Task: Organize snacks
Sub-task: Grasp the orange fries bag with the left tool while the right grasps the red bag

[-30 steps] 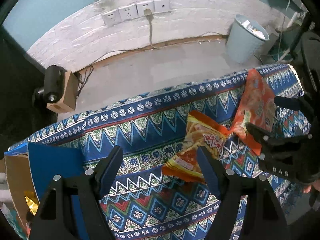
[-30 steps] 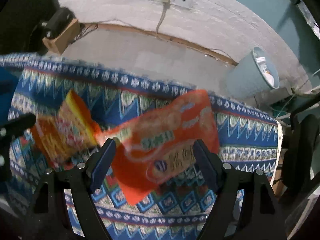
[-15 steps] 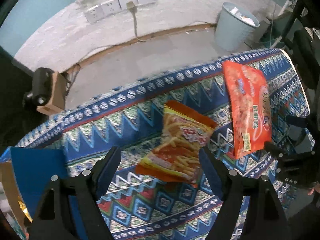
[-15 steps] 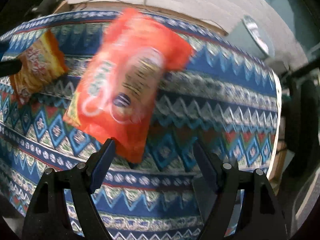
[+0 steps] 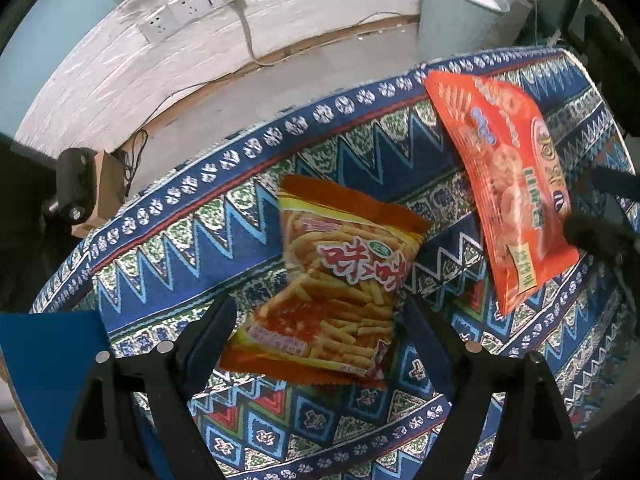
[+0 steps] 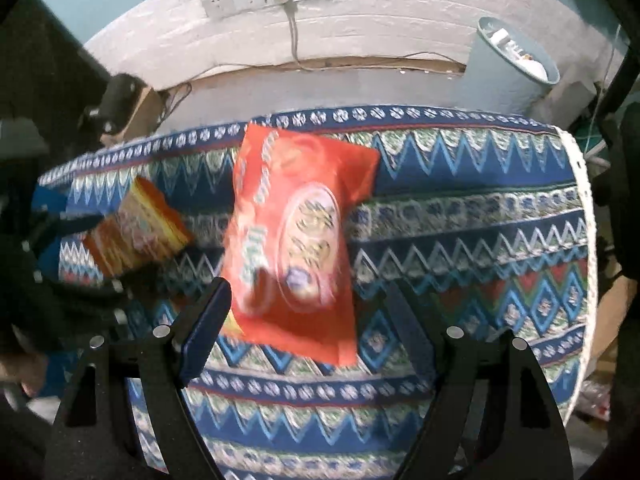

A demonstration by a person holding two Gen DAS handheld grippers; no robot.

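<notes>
The left tongs (image 5: 316, 316) hang over the fries packet (image 5: 340, 284), which lies flat on the patterned surface (image 5: 192, 240) with its lower half directly between the two fingers; the jaws are opening and stand wide, and the pads look just clear of the packet's side edges, so nothing is gripped yet. The right tongs (image 6: 308, 304) are likewise spread wide above the orange snack bag (image 6: 296, 236), whose lower end sits in the gap and whose top reaches away from the tips toward the far border of the cloth; that view is blurred, and no pad appears to press on the bag. Seen from the left tongs, the orange bag lies well off to the right, apart from the fries packet, and a blue box flap (image 5: 44, 364) shows just outside the left finger, probably where the snacks belong. To do the pick well, I would judge the left tongs should settle straight down until the tips touch the cloth on either side of the packet, then close across its narrower middle so the puffed foil does not slide out. The closing should be gentle, since the fries inside will crush, and the tips should stay off the cloth so it does not bunch up with the packet.
</notes>
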